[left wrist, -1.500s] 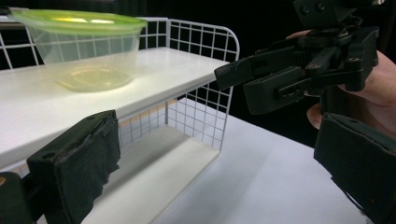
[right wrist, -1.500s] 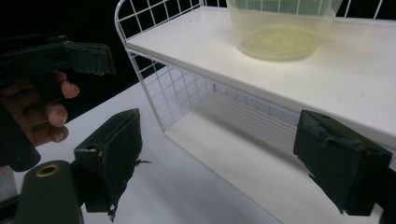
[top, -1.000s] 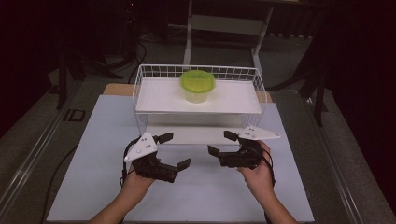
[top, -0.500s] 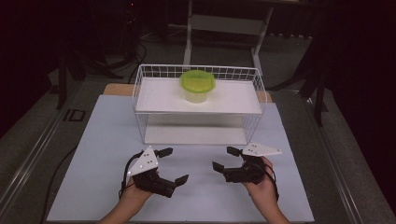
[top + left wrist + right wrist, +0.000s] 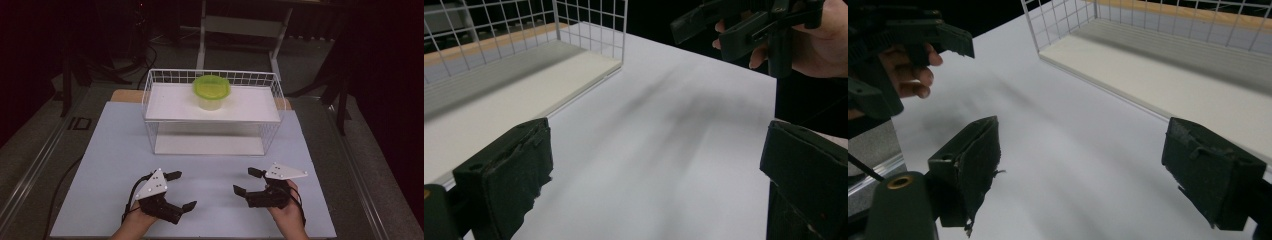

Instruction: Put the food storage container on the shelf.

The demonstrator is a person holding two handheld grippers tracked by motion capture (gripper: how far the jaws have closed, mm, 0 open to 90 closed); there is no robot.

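A clear tub with a lime-green lid stands on the top shelf of a white wire rack at the back of the table. My left gripper is held near the table's front edge, open and empty. My right gripper is level with it on the right, also open and empty. The two point inward at each other. In the left gripper view my wide-apart pads frame bare table, with the right gripper beyond. In the right gripper view the left gripper is at top left, and the rack's lower shelf lies ahead.
A pale mat covers the table, with bare space between the rack and the grippers. A wooden strip runs behind the rack. A metal stand rises beyond the table. Dark floor surrounds the table's edges.
Both grippers have drawn back from the rack's front toward the table's near edge and spread a little farther apart. Both stay open and empty.
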